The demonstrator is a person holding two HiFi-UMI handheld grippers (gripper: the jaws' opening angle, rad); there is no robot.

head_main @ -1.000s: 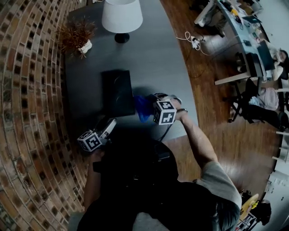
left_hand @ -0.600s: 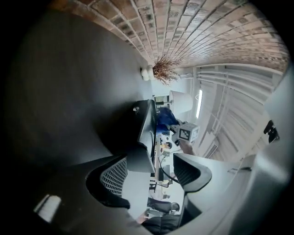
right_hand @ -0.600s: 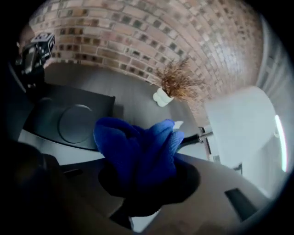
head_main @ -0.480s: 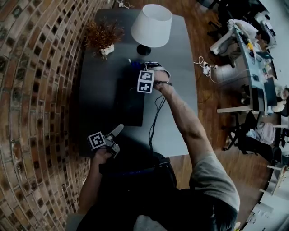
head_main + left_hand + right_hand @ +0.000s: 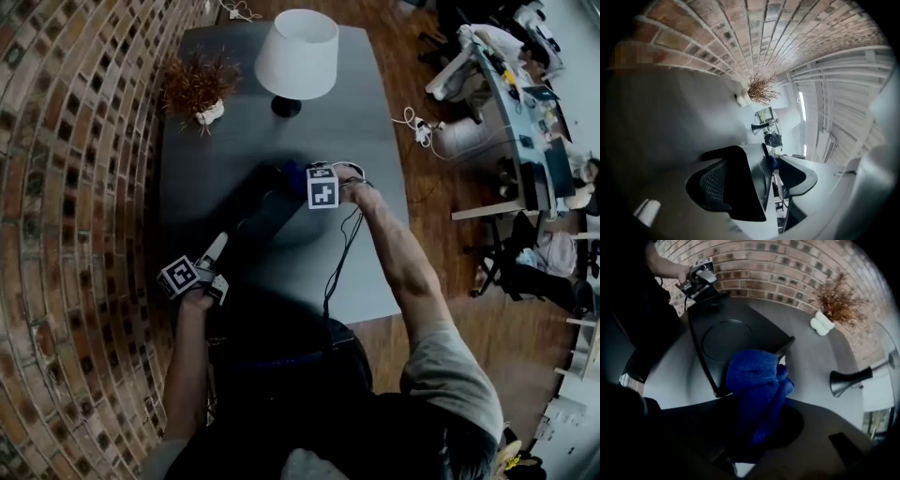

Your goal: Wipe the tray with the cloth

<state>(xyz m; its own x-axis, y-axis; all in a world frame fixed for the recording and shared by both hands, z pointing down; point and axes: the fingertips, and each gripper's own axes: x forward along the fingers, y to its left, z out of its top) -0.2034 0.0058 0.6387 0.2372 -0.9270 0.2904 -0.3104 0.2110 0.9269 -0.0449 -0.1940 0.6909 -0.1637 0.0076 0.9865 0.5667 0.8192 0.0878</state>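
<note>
The dark tray [image 5: 264, 217] is lying askew on the grey table [image 5: 366, 122]. Its near corner is sitting between the spread jaws of the left gripper [image 5: 217, 246], which have just been opening, and one jaw is standing clear of it. The blue cloth [image 5: 757, 390] is hanging bunched over the tray's far corner, with the right gripper [image 5: 757, 427] pinching it from above. A white-shaded lamp [image 5: 295, 52] and a dried plant in a white pot [image 5: 199, 89] are standing beyond, near the brick wall [image 5: 75, 187]

The right hand-held gripper [image 5: 757, 432] clamps the blue cloth [image 5: 757, 385] over the tray [image 5: 761, 329].
</note>
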